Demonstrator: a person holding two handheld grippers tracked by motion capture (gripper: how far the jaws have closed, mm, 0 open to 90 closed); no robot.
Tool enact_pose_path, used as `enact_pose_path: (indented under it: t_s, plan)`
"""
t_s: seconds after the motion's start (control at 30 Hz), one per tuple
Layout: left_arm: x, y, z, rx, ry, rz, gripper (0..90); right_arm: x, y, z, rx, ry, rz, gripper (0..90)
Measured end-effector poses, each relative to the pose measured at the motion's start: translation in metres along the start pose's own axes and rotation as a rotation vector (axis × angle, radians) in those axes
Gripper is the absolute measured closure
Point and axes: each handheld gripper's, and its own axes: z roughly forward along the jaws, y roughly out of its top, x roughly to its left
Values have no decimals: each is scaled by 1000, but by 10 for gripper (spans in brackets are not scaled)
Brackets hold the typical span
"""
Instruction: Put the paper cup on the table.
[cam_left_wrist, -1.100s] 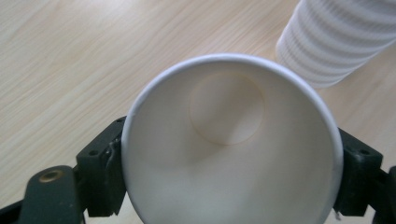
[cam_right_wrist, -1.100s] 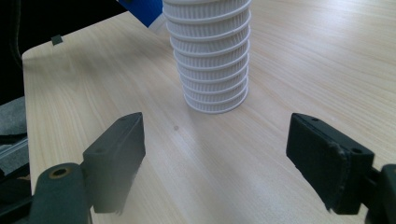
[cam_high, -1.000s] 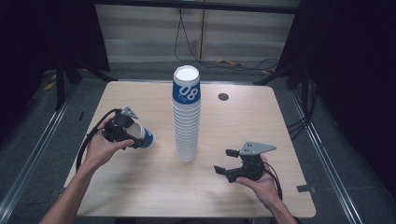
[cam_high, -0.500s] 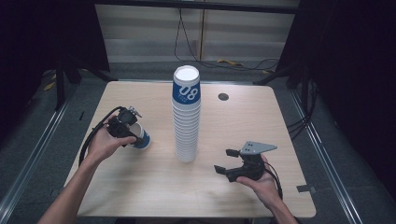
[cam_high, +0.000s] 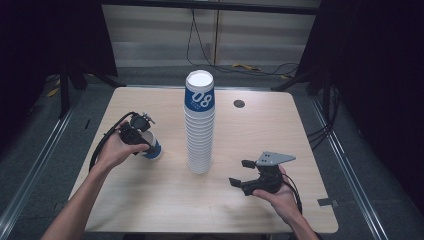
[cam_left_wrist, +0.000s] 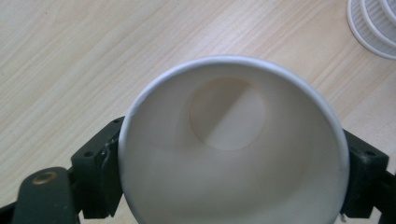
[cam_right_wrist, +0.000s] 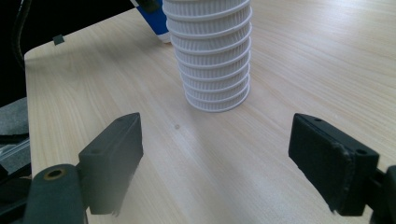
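Note:
A blue-and-white paper cup (cam_high: 152, 147) stands mouth-up at the table's left, at or just above the wood. My left gripper (cam_high: 137, 132) is shut on it from above. In the left gripper view the cup's white inside (cam_left_wrist: 233, 154) sits between both pads (cam_left_wrist: 100, 170). A tall stack of white ribbed cups (cam_high: 200, 130) topped by a blue "08" cup rises mid-table. My right gripper (cam_high: 241, 173) rests low at the front right, pointing at the stack (cam_right_wrist: 215, 56). Its jaws have just been opening and stand open (cam_right_wrist: 219, 158) with nothing between them.
The light wooden table (cam_high: 280, 130) has a small dark round grommet (cam_high: 239, 103) near its far edge. The stack's bottom rims (cam_left_wrist: 373, 23) lie close to the right of the held cup. Cables run on the floor behind the table.
The left hand has turned the cup from tilted on its side to mouth-up and brought it slightly lower. The right hand has stayed put.

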Motion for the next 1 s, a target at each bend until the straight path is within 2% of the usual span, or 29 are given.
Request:
enact_pose_path:
  t_s: [0.17,0.23,0.3,0.4,0.47,0.53,0.6,0.67,0.8,0.87,0.93,1.0]
  plan:
    - [-4,2,4,1,36,18,138,0,-1,0,2,3,-2,182]
    - [-3,1,6,-5,40,7,137,0,0,0,1,2,-2,182]
    - [-2,-1,8,-16,29,8,138,0,-1,-1,-2,3,-5,182]
    - [1,-3,12,-5,18,16,132,0,-1,-1,0,1,-1,182]
    - [2,-5,15,-8,-3,-2,152,0,-1,0,1,2,-2,182]
    - [3,-7,17,-15,-9,-9,158,1,-1,0,4,8,-4,182]
    - [2,-9,19,-16,7,-20,159,1,-1,1,12,4,-8,182]
    - [2,-11,21,-11,-1,-5,171,1,-2,2,11,6,-4,182]
    - [2,-15,17,-66,-8,-20,166,1,-2,2,10,6,-4,182]
    - [2,-18,17,-72,-18,2,164,1,-2,1,11,6,-3,182]
    - [3,-20,17,-70,-8,-4,165,0,-2,1,16,2,-4,180]
    - [4,-23,18,-88,-19,-11,169,1,-2,1,19,-1,-4,180]
